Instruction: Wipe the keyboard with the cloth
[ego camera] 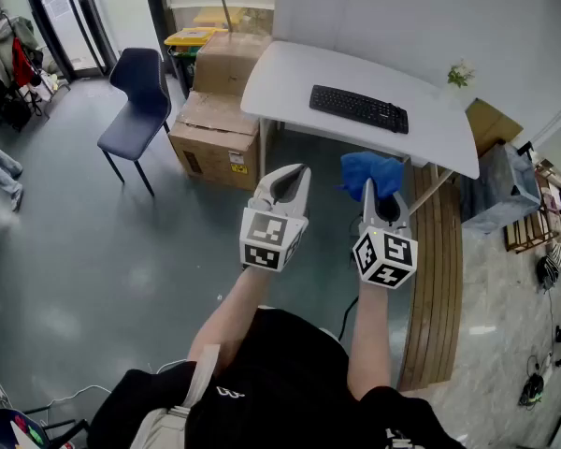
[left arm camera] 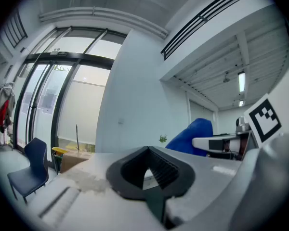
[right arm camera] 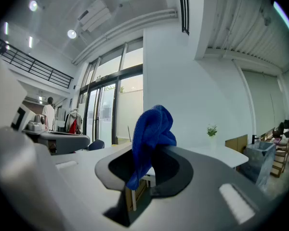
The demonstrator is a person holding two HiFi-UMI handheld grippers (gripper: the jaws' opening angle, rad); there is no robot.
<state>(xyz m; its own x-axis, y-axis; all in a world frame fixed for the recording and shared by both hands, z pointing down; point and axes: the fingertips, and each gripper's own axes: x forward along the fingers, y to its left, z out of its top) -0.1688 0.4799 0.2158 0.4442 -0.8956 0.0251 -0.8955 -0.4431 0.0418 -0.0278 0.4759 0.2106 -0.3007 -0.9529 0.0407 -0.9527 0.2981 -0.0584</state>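
A black keyboard [ego camera: 359, 108] lies on the white table [ego camera: 290, 73], well ahead of both grippers. My right gripper [ego camera: 379, 197] is shut on a blue cloth [ego camera: 372, 173], held in the air short of the table's near edge. The cloth [right arm camera: 151, 134] bunches up out of the right gripper [right arm camera: 145, 173] and hangs down between its jaws. My left gripper [ego camera: 285, 185] floats beside it on the left, shut with nothing in it. From the left gripper view, the jaws of the left gripper [left arm camera: 147, 171] meet, and the cloth [left arm camera: 192, 131] shows to the right.
A small plant [ego camera: 460, 73] stands at the table's far right corner. Cardboard boxes [ego camera: 217, 124] and a dark blue chair [ego camera: 140, 92] stand left of the table. A wooden slatted bench [ego camera: 437, 269] and a grey bin [ego camera: 500, 190] are on the right.
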